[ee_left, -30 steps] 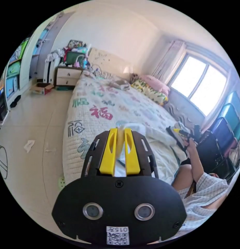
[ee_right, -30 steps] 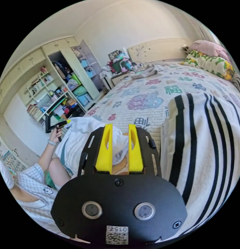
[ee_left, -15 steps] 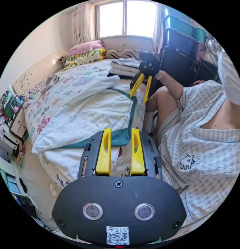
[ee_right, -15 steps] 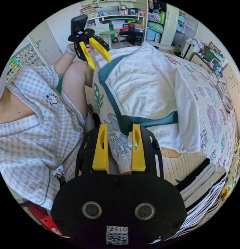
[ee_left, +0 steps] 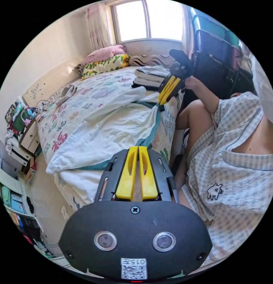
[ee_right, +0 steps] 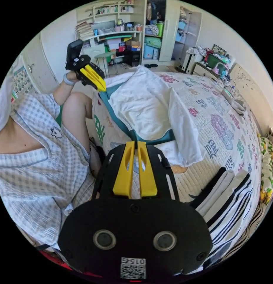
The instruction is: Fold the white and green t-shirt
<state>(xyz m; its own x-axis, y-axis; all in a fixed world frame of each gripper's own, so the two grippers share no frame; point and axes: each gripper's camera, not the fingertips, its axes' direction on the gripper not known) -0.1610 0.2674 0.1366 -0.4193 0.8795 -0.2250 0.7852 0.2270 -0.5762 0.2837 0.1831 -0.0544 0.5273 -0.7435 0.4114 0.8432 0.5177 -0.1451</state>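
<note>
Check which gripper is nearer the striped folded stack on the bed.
Right. The right gripper sits at the t-shirt corner beside the striped stack; the left gripper is at the far hem corner.

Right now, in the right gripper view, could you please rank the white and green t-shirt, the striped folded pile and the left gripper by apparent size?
1. white and green t-shirt, largest.
2. striped folded pile; it lies nearer the camera, so its true size against the shirt is unsure.
3. left gripper, smallest and farthest away.
</note>
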